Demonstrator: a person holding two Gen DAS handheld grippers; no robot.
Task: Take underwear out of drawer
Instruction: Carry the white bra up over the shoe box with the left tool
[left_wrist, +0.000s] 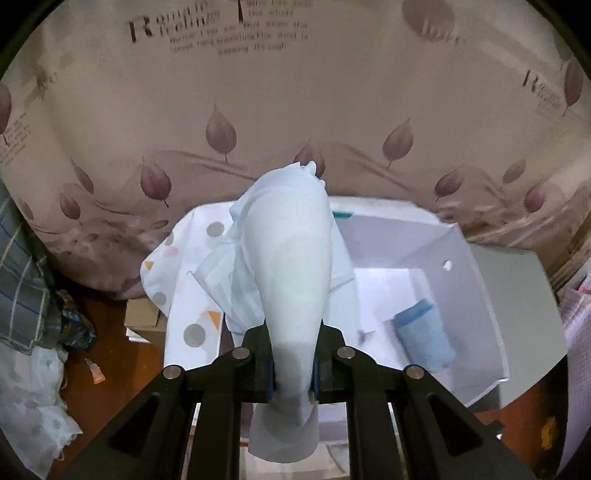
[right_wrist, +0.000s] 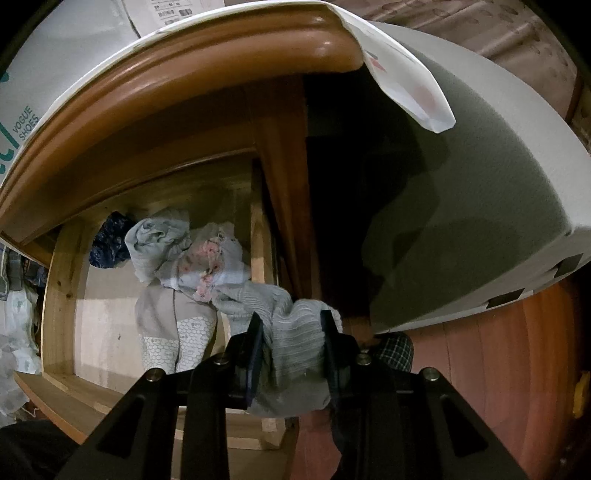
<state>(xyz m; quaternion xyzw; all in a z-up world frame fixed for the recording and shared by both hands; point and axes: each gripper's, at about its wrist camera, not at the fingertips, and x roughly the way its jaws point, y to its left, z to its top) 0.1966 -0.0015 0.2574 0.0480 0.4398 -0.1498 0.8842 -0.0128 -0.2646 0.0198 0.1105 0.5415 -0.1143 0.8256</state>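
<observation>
My left gripper (left_wrist: 293, 384) is shut on pale blue-white underwear (left_wrist: 291, 258), which hangs bunched ahead of the fingers above an open white box (left_wrist: 476, 291). A rolled light blue garment (left_wrist: 424, 338) lies on the box floor. In the right wrist view my right gripper (right_wrist: 293, 350) is shut on a grey ribbed underwear piece (right_wrist: 291, 332) at the right front of the open wooden drawer (right_wrist: 61, 295). Further garments lie in the drawer: a floral pale blue one (right_wrist: 210, 264), a grey one (right_wrist: 155, 240), a dark blue patterned one (right_wrist: 109, 240) and a beige one (right_wrist: 173, 332).
A dotted white cloth (left_wrist: 184, 280) drapes over the box's left edge. Behind stands a beige leaf-print bedcover (left_wrist: 295, 92). Cardboard (left_wrist: 144, 321) and clutter sit on the reddish floor (left_wrist: 110, 369) at left. In the right wrist view a wooden cabinet top (right_wrist: 184, 81) overhangs the drawer, with a white box side (right_wrist: 480, 203) at right.
</observation>
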